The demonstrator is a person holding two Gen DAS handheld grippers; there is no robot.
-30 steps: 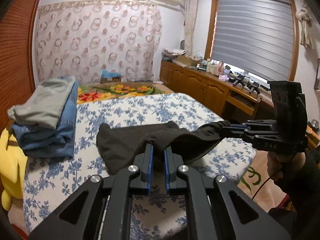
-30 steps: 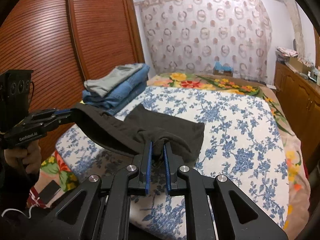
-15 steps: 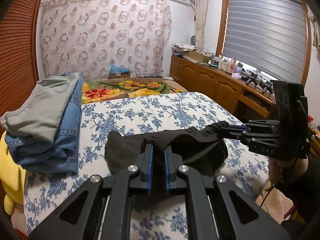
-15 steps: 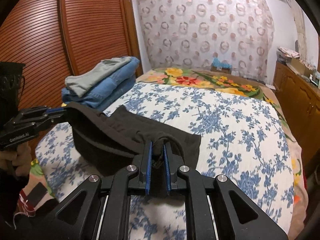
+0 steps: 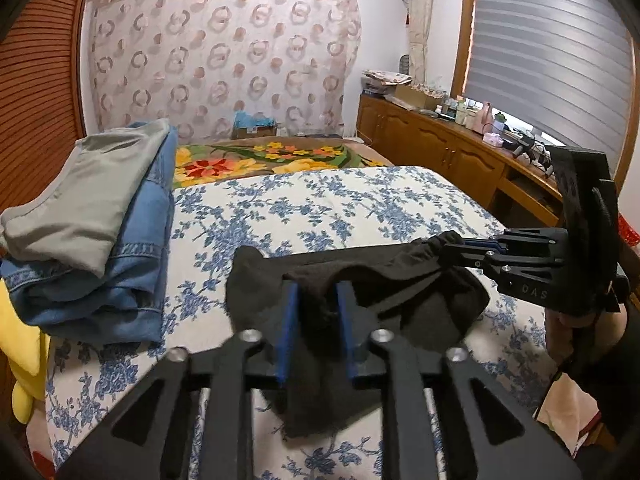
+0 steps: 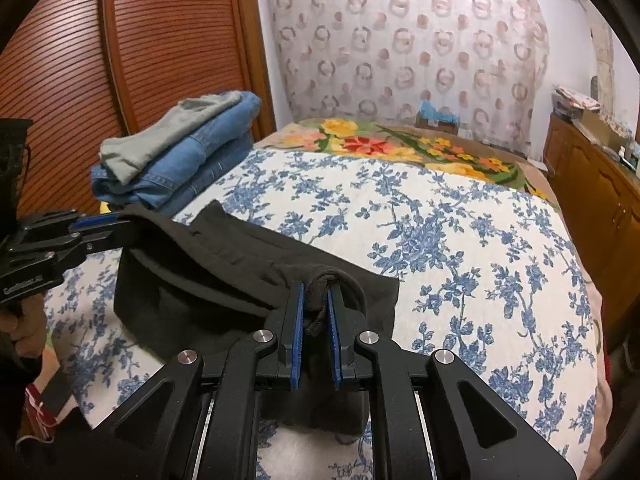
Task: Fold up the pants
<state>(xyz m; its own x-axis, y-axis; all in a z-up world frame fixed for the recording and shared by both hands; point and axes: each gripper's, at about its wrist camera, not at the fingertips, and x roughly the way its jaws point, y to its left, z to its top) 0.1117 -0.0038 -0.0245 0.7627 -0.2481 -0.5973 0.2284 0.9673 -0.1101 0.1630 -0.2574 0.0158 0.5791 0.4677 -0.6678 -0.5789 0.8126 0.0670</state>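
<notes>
Black pants (image 5: 400, 292) lie folded on the blue-flowered bedspread (image 5: 320, 208), near its front edge. In the left wrist view, my left gripper (image 5: 316, 288) has its jaws opening; the near edge of the cloth lies loose between the blue pads (image 5: 289, 312). My right gripper (image 5: 448, 242) comes in from the right, pinching the other corner. In the right wrist view, the right gripper (image 6: 316, 288) is shut on a bunched fold of the pants (image 6: 200, 280). The left gripper (image 6: 120, 222) sits at the far left corner of the cloth.
A stack of folded jeans and a grey garment (image 5: 100, 220) rests on the bed's left side, also seen as the stack (image 6: 180, 152). A yellow plush (image 5: 20, 360) lies beside it. Wooden cabinets (image 5: 440, 152) run along the right; a slatted wardrobe (image 6: 80, 60) stands left.
Both grippers moved forward over the bed and sank, laying the black pants down on the bedspread. The left gripper's jaws have parted; the right gripper's stay closed on the cloth.
</notes>
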